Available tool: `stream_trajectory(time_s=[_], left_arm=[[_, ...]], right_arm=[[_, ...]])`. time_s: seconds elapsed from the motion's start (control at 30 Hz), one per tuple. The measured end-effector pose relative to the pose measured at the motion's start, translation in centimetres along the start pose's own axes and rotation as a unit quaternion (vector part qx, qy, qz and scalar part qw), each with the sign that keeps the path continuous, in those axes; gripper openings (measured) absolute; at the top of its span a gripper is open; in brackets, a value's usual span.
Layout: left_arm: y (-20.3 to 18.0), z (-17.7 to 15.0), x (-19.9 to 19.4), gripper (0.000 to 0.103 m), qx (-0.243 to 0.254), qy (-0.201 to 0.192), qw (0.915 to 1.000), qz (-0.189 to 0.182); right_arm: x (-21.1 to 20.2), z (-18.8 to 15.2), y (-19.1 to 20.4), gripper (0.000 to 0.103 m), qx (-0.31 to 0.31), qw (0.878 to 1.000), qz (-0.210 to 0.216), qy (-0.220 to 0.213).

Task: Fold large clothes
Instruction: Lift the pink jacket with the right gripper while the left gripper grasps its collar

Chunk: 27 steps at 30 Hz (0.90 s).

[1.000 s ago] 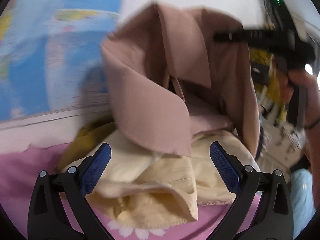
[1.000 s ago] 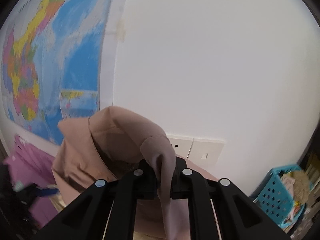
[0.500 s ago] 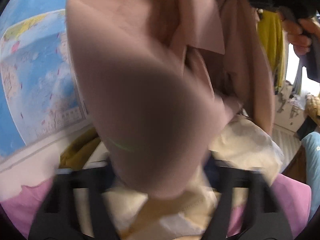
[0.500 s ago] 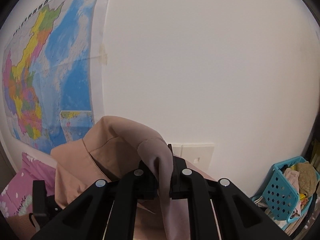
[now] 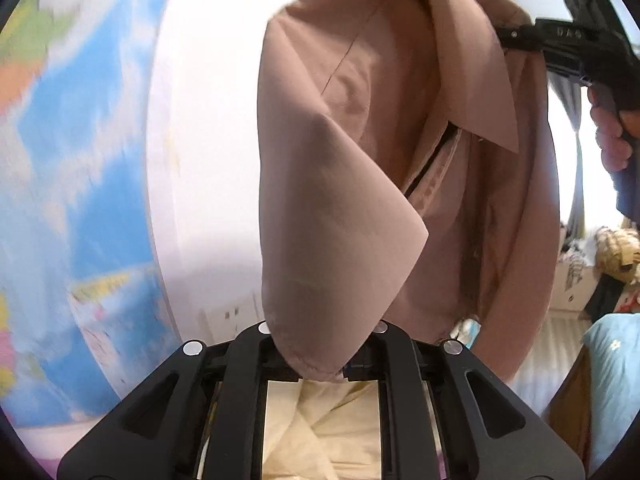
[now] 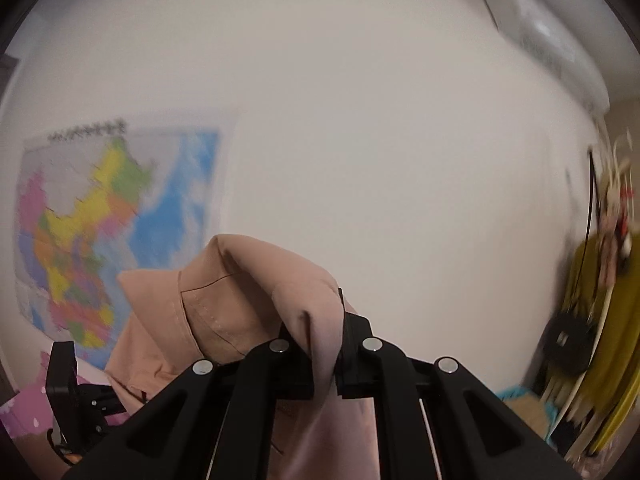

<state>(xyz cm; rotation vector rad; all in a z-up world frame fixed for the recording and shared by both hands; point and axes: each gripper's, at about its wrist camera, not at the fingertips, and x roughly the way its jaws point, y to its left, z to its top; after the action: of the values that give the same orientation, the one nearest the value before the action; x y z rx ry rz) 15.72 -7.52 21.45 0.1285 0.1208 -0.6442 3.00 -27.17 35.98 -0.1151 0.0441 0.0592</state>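
Note:
A dusty-pink collared shirt point(image 5: 340, 200) hangs in the air between both grippers, its collar and front placket showing. My left gripper point(image 5: 320, 364) has a lower corner of the shirt between its jaws, which are closing, and the pads pinch the fabric. At the top right my right gripper point(image 5: 505, 34) holds the shirt near the collar, with a hand point(image 5: 612, 140) on its handle. In the right wrist view the right gripper point(image 6: 324, 360) is shut on a fold of the pink shirt point(image 6: 240, 292). The left gripper point(image 6: 108, 398) shows low at the left.
A cream garment point(image 5: 320, 420) lies below the left gripper. A coloured wall map point(image 6: 100, 220) hangs on the white wall. A yellow garment point(image 6: 600, 320) hangs at the right above a blue basket point(image 6: 520, 396). Pink bedding point(image 6: 24, 412) lies at lower left.
The left jaws were wide open above the cream garment and have closed on the pink shirt's corner. Both grippers rose, lifting the shirt clear of the bed.

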Motion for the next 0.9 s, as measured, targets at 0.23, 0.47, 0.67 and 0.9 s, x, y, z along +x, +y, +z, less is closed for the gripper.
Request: stream_trajectory(time_s=[0.23, 0.47, 0.67, 0.9], left_arm=[[0.0, 2.9, -15.3, 0.024, 0.001, -0.082, 0.9957, 0.042], [0.9, 2.5, -27.8, 0.020, 0.007, -0.107, 0.9860, 0.127], [-2.8, 2.9, -37.5, 0.018, 0.026, -0.102, 0.9747, 0.197], [-1.0, 1.8, -39.0, 0.016, 0.022, -0.046, 0.9663, 0.252]], right_arm=[[-11.3, 3.3, 2.7, 0.006, 0.007, 0.996, 0.061, -0.059], [-18.3, 1.0, 6.9, 0.006, 0.027, 0.978, 0.196, -0.068], [-21.4, -2.8, 11.4, 0.006, 0.039, 0.948, 0.309, -0.064], [-13.6, -8.9, 14.9, 0.007, 0.134, 0.910, 0.393, 0.015]])
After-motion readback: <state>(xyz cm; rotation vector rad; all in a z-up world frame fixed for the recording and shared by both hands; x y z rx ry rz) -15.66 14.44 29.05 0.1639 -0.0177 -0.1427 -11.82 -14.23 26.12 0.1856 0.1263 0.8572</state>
